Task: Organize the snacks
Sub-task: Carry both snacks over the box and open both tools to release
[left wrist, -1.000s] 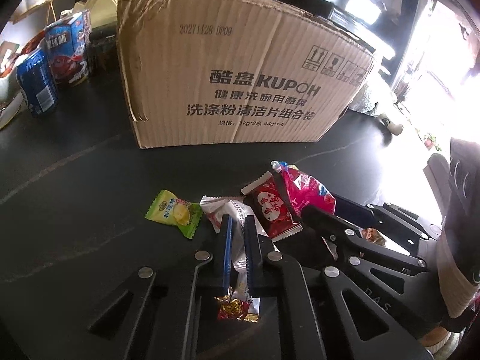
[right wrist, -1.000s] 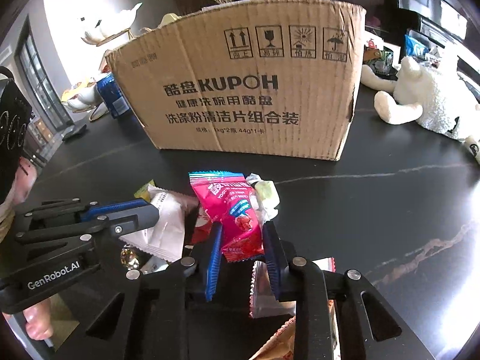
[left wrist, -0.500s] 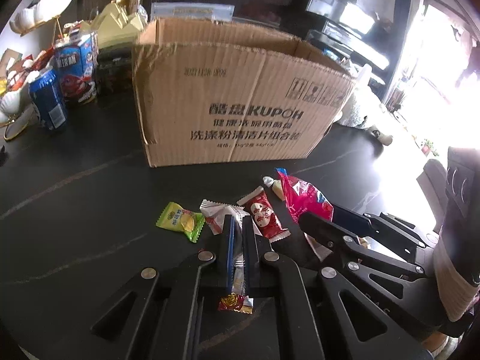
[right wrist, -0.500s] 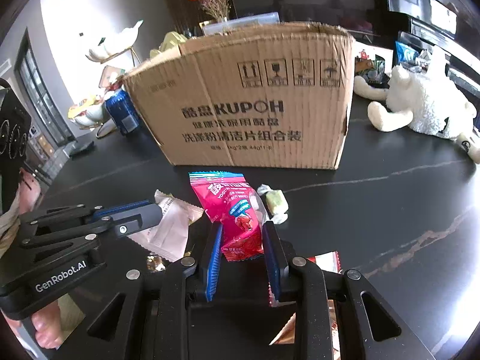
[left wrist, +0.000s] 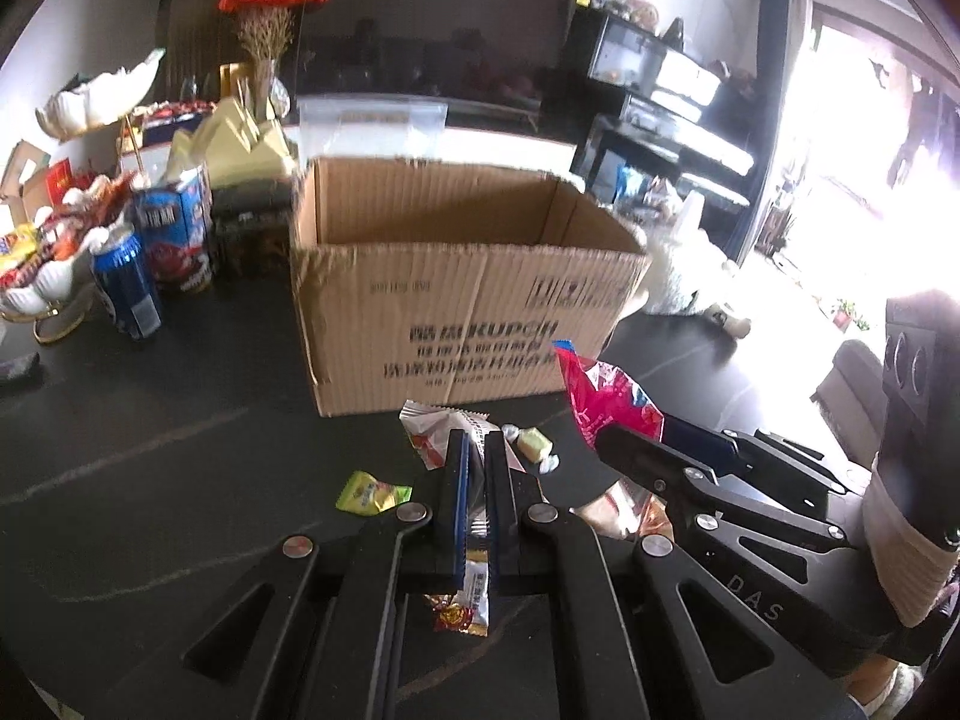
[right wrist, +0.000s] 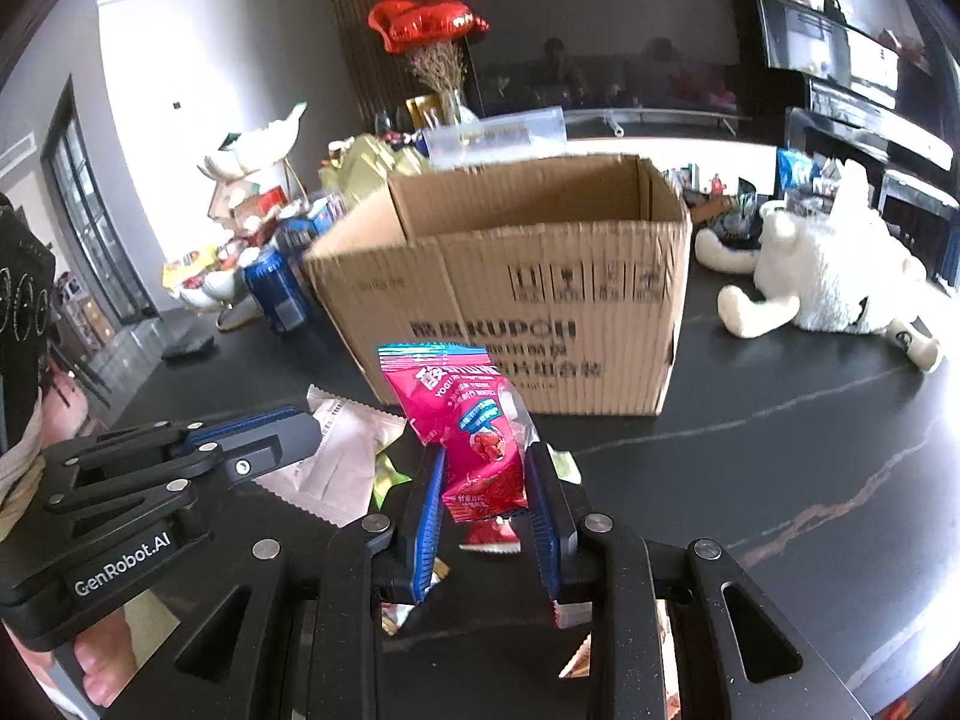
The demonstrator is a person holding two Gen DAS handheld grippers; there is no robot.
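Observation:
A brown cardboard box [left wrist: 468,300] [right wrist: 510,276] stands with its top open on the black table [left wrist: 150,420]. My left gripper [left wrist: 477,444] [right wrist: 300,432] is shut on a white snack packet [left wrist: 429,423] [right wrist: 342,450] and holds it above the table. To its right, my right gripper [right wrist: 485,468] [left wrist: 606,441] is shut on a pink snack packet [right wrist: 468,414] [left wrist: 606,390], also lifted. Both packets hang in front of the box's near wall. A gold and red wrapper [left wrist: 459,615] shows below the left jaws; whether it belongs to the held packet I cannot tell.
A green-yellow packet [left wrist: 372,492] and a pale wrapped candy [left wrist: 533,443] lie on the table below. A blue can [left wrist: 126,288] and a blue carton [left wrist: 177,234] stand left of the box. A white plush toy [right wrist: 828,264] lies to its right.
Both grippers have risen, lifting the white and the pink packet off the table. The box's open top has come into view, and the loose snacks now lie farther below.

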